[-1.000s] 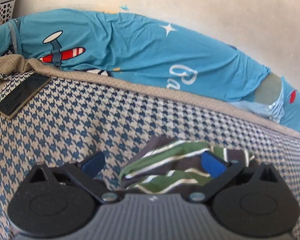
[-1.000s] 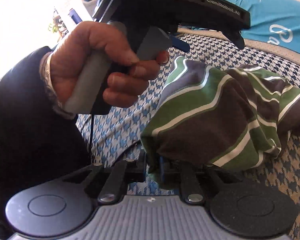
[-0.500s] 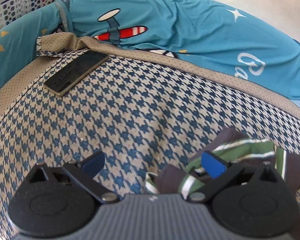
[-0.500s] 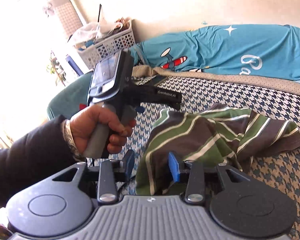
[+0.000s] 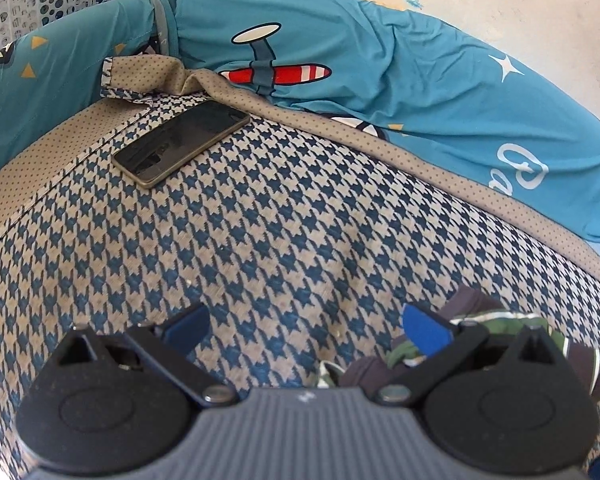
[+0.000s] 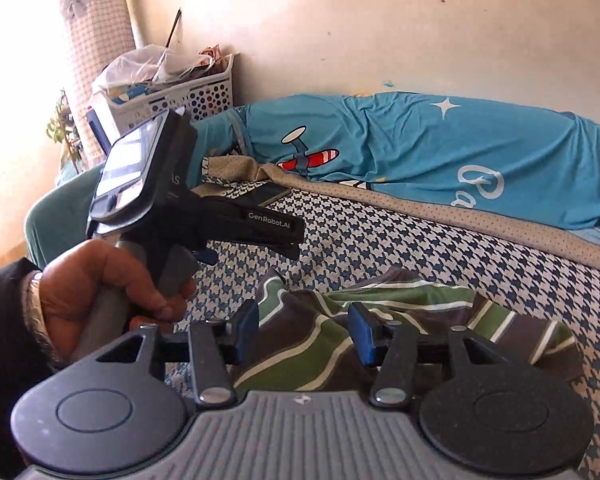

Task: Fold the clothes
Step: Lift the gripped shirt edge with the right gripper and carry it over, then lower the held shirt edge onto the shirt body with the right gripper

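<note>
A green, brown and white striped garment (image 6: 412, 332) lies bunched on the houndstooth bedspread (image 6: 380, 240). My right gripper (image 6: 306, 334) is open just above the garment's near edge, holding nothing. My left gripper (image 5: 306, 326) is open and empty over bare bedspread (image 5: 280, 232); the striped garment (image 5: 496, 328) lies behind its right finger. In the right wrist view the left gripper (image 6: 284, 236) is held by a hand, left of the garment.
A phone (image 5: 182, 142) lies at the bedspread's far left corner. A blue airplane-print cover (image 5: 380, 80) runs along the wall behind. A white laundry basket (image 6: 180, 96) stands at the far left.
My right gripper let go of the striped garment and opened wide. The garment dropped onto the bedspread. My left gripper moved left, away from the garment, staying open.
</note>
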The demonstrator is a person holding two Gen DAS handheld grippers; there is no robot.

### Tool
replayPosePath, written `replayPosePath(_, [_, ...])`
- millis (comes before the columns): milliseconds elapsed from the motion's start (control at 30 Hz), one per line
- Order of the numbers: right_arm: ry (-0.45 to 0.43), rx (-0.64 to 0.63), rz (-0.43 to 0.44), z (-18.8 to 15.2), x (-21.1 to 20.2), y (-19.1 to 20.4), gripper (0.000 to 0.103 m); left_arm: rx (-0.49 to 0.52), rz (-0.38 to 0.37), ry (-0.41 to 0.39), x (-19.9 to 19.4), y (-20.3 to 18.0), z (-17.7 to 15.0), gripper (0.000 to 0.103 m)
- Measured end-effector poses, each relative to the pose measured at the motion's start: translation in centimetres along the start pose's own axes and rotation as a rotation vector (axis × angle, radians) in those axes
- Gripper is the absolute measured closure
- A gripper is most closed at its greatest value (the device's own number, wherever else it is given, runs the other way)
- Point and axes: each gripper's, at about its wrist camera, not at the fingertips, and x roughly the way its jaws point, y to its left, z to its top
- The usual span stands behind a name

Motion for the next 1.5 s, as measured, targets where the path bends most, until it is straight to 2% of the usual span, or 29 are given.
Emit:
replayPosePath(233, [0.068,-0.117,-0.026,-0.5,3.9,1.7,0.055,-0.004,-0.010,0.002,-0.1,0.2,0.1,0.000])
replayPosePath(300, [0.087,-0.151,-0.034,-0.7,5.1,2.2,0.069,-0.006,-0.016,0.006,0.0,0.2,0.2,0.000])
replayPosePath(333, [0.093,-0.171,-0.034,-0.9,5.3,2.4,0.082,-0.009,-0.019,0.006,0.0,0.2,0.2,0.000])
replayPosePath(367, [0.095,-0.188,-0.035,-1.1,5.3,2.7,0.089,-0.013,-0.023,0.005,-0.1,0.3,0.2,0.000])
replayPosePath(500, [0.067,-0.179,-0.052,-1.3,4.4,2.3,0.094,-0.028,-0.046,0.001,-0.2,0.4,0.3,0.000])
replayPosePath(633, [-0.008,-0.119,-0.105,-0.7,1.9,0.9,0.095,-0.025,-0.066,-0.012,-0.5,0.2,0.3,0.000])
replayPosePath(1000, [-0.184,0.123,-0.486,0.0,-6.3,-6.3,0.096,0.030,-0.083,-0.016,-0.3,-1.2,-0.4,0.000])
replayPosePath(1033, [-0.201,0.149,-0.538,-0.1,-7.0,-7.1,0.101,0.036,-0.084,-0.015,-0.3,-1.4,-0.5,0.000])
replayPosePath(1133, [-0.236,0.258,-0.730,-0.4,-9.7,-10.2,0.101,0.051,-0.089,-0.010,-0.2,-1.9,-0.7,0.000])
replayPosePath(1200, [-0.240,0.345,-0.822,-1.1,-11.5,-12.4,0.101,0.062,-0.096,0.000,0.0,-2.3,-1.1,0.000])
replayPosePath(1233, [-0.237,0.370,-0.838,-1.4,-12.2,-13.1,0.100,0.068,-0.100,0.005,0.0,-2.5,-1.3,0.000])
replayPosePath(1333, [-0.227,0.371,-0.779,-1.8,-12.9,-13.5,0.098,0.098,-0.105,0.033,0.5,-3.4,-2.0,0.000])
replayPosePath(1400, [-0.212,0.345,-0.684,-1.7,-12.3,-13.0,0.097,0.114,-0.108,0.047,0.8,-4.1,-2.5,0.000])
replayPosePath(1500, [-0.179,0.300,-0.537,-1.2,-9.9,-11.3,0.085,0.138,-0.126,0.067,1.0,-4.9,-3.2,0.000])
